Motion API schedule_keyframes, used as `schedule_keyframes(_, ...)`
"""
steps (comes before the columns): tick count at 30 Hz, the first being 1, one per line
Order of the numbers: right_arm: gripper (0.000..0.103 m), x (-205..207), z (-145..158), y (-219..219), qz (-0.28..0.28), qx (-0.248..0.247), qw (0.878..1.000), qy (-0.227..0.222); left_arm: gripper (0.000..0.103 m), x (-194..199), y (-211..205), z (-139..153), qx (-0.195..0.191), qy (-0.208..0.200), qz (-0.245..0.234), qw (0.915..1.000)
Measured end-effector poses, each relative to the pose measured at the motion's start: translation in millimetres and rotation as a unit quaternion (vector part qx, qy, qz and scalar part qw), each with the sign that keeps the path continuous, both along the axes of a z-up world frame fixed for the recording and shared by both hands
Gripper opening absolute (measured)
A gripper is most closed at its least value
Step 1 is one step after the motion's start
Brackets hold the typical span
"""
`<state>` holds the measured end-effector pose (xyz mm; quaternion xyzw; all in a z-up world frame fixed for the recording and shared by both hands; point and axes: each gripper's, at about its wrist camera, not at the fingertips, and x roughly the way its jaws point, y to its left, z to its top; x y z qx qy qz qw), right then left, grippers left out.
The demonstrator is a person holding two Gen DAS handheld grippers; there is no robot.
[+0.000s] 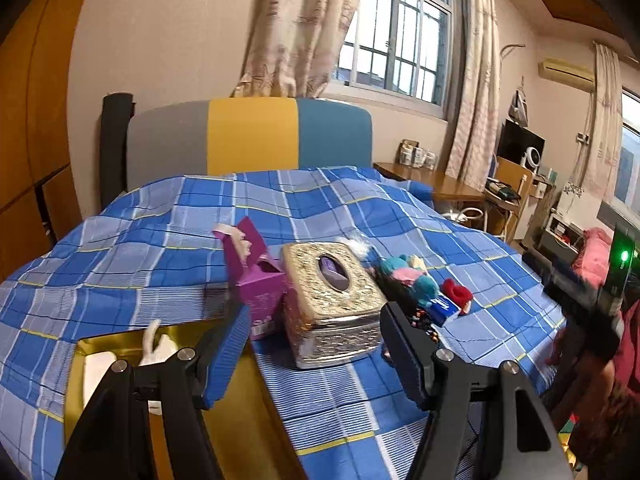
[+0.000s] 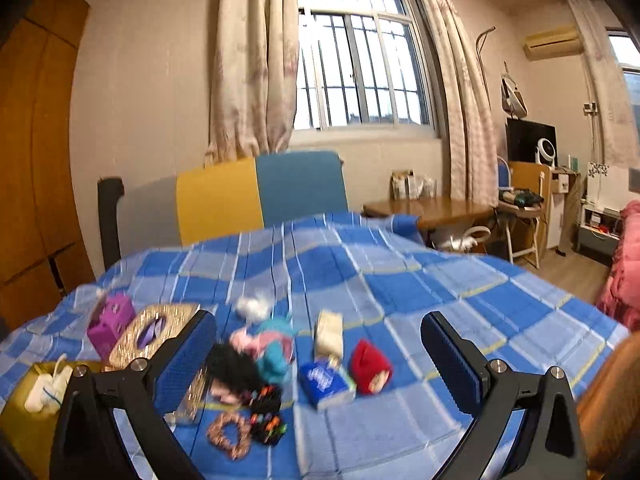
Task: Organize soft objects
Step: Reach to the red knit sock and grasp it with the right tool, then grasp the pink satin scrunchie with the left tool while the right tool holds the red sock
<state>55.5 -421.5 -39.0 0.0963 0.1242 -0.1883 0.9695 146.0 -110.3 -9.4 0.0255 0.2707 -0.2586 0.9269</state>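
Both the left gripper (image 1: 314,354) and right gripper (image 2: 318,364) hang open, empty. The red plush (image 2: 370,368) looks light and squashy; pinch its middle.

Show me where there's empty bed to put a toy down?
The bare bedspread right of the red plush is free, and so is the stretch toward the headboard. It's crowded in the middle, from the purple box and silver tissue box to the blue tissue pack.

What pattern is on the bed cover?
The bed cover is a blue and pale-blue check with thin white and yellow lines, clearest in the left wrist view.
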Motion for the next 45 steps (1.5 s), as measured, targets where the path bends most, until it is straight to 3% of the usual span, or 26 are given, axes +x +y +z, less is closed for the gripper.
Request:
schedule_keyframes(2, 0.098, 2.9, 5.9, -11.3, -0.006, -0.011, 1.0, -0.008, 0.068, -0.4, -9.3, -5.0, -0.001, 0.007, -0.006, 1.0)
schedule_keyframes(4, 0.07, 18.3, 7.2, -23.8, -0.017, -0.021, 0.999, 0.025, 0.068, -0.2, -18.6, -9.6, 0.002, 0.014, -0.01, 0.9998)
schedule_keyframes(5, 0.046, 27.0, 4.8, -31.0, -0.016, -0.016, 0.999, 0.048, 0.068, -0.3, -23.6, -12.3, 0.005, 0.017, -0.011, 0.9998)
schedule_keyframes(6, 0.03, 38.3, 1.4, -41.5, -0.013, -0.004, 0.997, 0.071, 0.068, -0.8, -27.8, -14.6, 0.006, 0.02, -0.014, 0.9997)
schedule_keyframes(9, 0.012, 73.8, -19.4, -75.3, -0.019, 0.038, 0.989, 0.144, 0.068, -5.0, -40.4, -21.1, 0.012, 0.025, -0.022, 0.9994)
schedule_keyframes(12, 0.013, 106.4, -46.5, -103.0, 0.001, 0.085, 0.976, 0.198, 0.068, -6.8, -49.1, -27.5, 0.019, 0.029, -0.026, 0.9991)
schedule_keyframes(13, 0.018, 115.2, -54.7, -108.8, 0.01, 0.104, 0.972, 0.212, 0.068, -6.7, -52.4, -30.5, 0.023, 0.032, -0.027, 0.9989)
schedule_keyframes(14, 0.039, 125.4, -64.4, -114.7, 0.011, 0.111, 0.967, 0.231, 0.068, -6.2, -56.0, -34.2, 0.027, 0.037, -0.028, 0.9986)
schedule_keyframes(15, 0.069, 131.3, -69.2, -117.9, 0.009, 0.113, 0.964, 0.24, 0.068, -4.2, -58.6, -36.8, 0.03, 0.042, -0.03, 0.9982)
schedule_keyframes(16, 0.079, 138.1, -75.3, -121.8, 0.006, 0.117, 0.962, 0.247, 0.068, -4.0, -60.5, -39.3, 0.033, 0.045, -0.031, 0.998)
schedule_keyframes(17, 0.084, 141.0, -80.6, -127.2, 0.003, 0.123, 0.961, 0.246, 0.068, -3.5, -63.6, -42.6, 0.037, 0.048, -0.031, 0.9977)
schedule_keyframes(25, 0.084, 167.9, -114.1, -145.1, 0.014, 0.165, 0.942, 0.293, 0.068, 5.1, -82.8, -68.5, 0.053, 0.077, -0.033, 0.9951)
schedule_keyframes(29, 0.077, 180.2, -128.3, -145.4, 0.026, 0.171, 0.931, 0.32, 0.068, 9.1, -91.0, -79.7, 0.056, 0.093, -0.033, 0.9936)
schedule_keyframes(31, 0.072, 182.5, -133.3, -146.2, 0.03, 0.18, 0.927, 0.327, 0.068, 9.9, -95.6, -83.6, 0.059, 0.096, -0.033, 0.993)
schedule_keyframes(35, 0.051, 188.9, -144.9, -144.6, 0.04, 0.191, 0.916, 0.351, 0.068, 13.9, -103.7, -90.7, 0.061, 0.107, -0.033, 0.9919)
schedule_keyframes(36, 0.041, 190.4, -145.9, -143.2, 0.041, 0.184, 0.915, 0.357, 0.068, 14.8, -107.2, -93.4, 0.062, 0.11, -0.034, 0.9914)
schedule_keyframes(39, 0.032, 190.4, -143.0, -141.7, 0.045, 0.181, 0.916, 0.356, 0.068, 17.1, -116.6, -98.2, 0.071, 0.113, -0.037, 0.9903)
schedule_keyframes(45, 0.03, 179.8, -123.1, -147.5, 0.044, 0.192, 0.929, 0.314, 0.068, 18.0, -136.7, -104.7, 0.088, 0.106, -0.048, 0.9892)
